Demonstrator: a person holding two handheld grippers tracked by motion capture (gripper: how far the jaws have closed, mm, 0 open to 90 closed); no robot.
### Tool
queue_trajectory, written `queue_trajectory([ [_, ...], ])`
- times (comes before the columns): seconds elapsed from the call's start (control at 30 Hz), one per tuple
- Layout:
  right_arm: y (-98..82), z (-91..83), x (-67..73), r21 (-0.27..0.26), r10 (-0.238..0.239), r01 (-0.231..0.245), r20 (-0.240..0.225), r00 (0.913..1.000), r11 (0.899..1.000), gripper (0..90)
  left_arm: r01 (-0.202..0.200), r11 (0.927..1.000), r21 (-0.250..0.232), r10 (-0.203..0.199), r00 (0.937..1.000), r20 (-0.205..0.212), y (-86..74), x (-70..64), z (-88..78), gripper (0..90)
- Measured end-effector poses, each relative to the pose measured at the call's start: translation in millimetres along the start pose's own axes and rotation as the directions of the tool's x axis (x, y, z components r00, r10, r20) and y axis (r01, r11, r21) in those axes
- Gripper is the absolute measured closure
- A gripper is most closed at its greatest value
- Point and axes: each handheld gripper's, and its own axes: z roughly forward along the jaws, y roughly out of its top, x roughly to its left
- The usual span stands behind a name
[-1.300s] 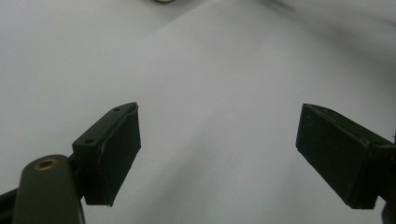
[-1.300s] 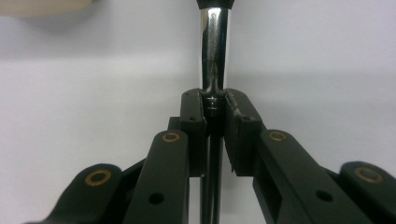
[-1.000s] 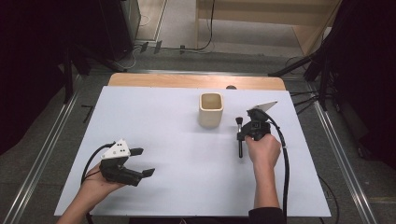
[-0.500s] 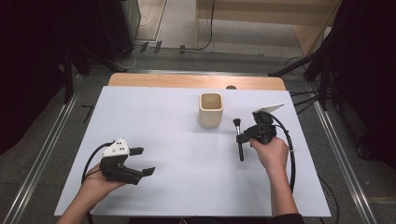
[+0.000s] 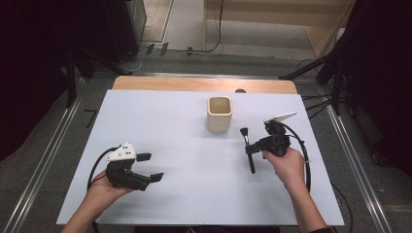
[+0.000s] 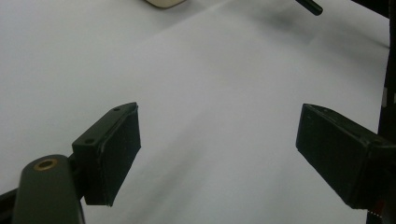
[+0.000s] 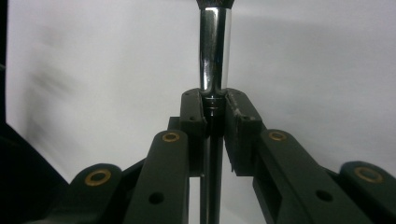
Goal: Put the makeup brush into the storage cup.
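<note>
Gripping a single makeup brush, the right gripper has its jaws pressed in on the slim black handle just below the shiny metal ferrule, as the right gripper view makes plain. The brush is dark overall: a short tuft of black bristles at the far end, a bright chrome collar under it, and a thin black handle that runs back toward the person in the high view. It sits over the white table, to the right of the cup and apart from it, with the bristle end nearer the cup. That cup is cream-coloured, squarish with rounded corners, upright and open at the top; there is one of it. The left gripper rests low at the near left of the table, well apart from both brush and cup, its two black jaws spread wide with nothing between them. Two grippers, one brush, one cup.
</note>
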Motion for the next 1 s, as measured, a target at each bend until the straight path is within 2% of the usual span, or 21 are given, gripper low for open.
queue_trajectory([
  [0.1, -2.2, 0.8, 1.0, -0.003, -0.02, 0.02, -0.016, 0.9997, 1.0, 80.5, 0.009, 1.0, -0.001, -0.009, 1.0, 0.001, 1.0, -0.2, 0.4, 14.6],
  [0.13, -3.6, 2.5, 2.6, -0.004, -0.035, 0.035, -0.043, 0.9985, 0.999, 80.6, 0.007, 0.9999, -0.007, -0.007, 1.0, 0.0, 2.0, -0.6, 0.7, 14.6],
  [0.27, -6.0, 3.2, 7.4, -0.008, -0.08, 0.079, -0.093, 0.9925, 0.997, 80.6, 0.021, 0.9997, -0.011, -0.021, 0.9998, 0.004, 3.5, -0.2, 1.6, 14.6],
  [0.37, -8.1, 4.9, 9.9, -0.006, -0.115, 0.116, -0.128, 0.9851, 0.993, 80.5, 0.021, 0.9994, -0.03, -0.021, 0.9997, -0.012, 5.9, -1.5, 2.0, 14.7],
  [0.43, -10.0, 8.2, 10.7, -0.008, -0.128, 0.128, -0.149, 0.9805, 0.992, 80.6, 0.045, 0.9977, -0.05, -0.045, 0.999, -0.003, 7.6, -1.3, 2.4, 14.6],
  [0.53, -11.1, 11.9, 12.0, -0.004, -0.132, 0.133, -0.167, 0.9771, 0.991, 80.5, 0.056, 0.9969, -0.055, -0.056, 0.9984, -0.004, 9.2, -1.6, 3.8, 14.6],
  [0.63, -11.7, 17.0, 17.8, -0.028, -0.173, 0.171, -0.199, 0.9646, 0.985, 80.5, 0.063, 0.9964, -0.056, -0.063, 0.998, 0.0, 11.6, -3.2, 5.9, 14.6],
  [0.7, -12.5, 19.2, 21.0, -0.035, -0.188, 0.184, -0.203, 0.961, 0.982, 80.5, 0.06, 0.9965, -0.059, -0.06, 0.9982, 0.005, 14.2, -6.0, 8.4, 14.6],
  [0.77, -13.1, 20.3, 22.3, -0.031, -0.179, 0.176, -0.2, 0.9632, 0.984, 80.5, 0.057, 0.9967, -0.058, -0.057, 0.9984, 0.006, 15.2, -6.5, 9.2, 14.6],
  [0.8, -15.2, 22.3, 23.5, -0.047, -0.171, 0.165, -0.226, 0.9589, 0.985, 80.5, 0.063, 0.9961, -0.062, -0.062, 0.998, 0.01, 16.2, -7.5, 10.3, 14.6],
  [0.87, -15.8, 22.9, 24.3, -0.043, -0.172, 0.166, -0.232, 0.9574, 0.985, 80.5, 0.067, 0.9955, -0.066, -0.066, 0.9977, 0.019, 18.4, -8.3, 12.0, 14.6],
  [0.93, -17.2, 25.5, 27.9, -0.051, -0.172, 0.165, -0.259, 0.9504, 0.985, 80.5, 0.082, 0.9939, -0.073, -0.079, 0.9961, 0.038, 21.7, -10.7, 15.4, 14.7],
  [1.0, -18.0, 28.6, 29.4, -0.049, -0.167, 0.16, -0.289, 0.9426, 0.986, 80.5, 0.08, 0.9943, -0.07, -0.077, 0.9959, 0.047, 23.5, -12.5, 17.9, 14.6],
])
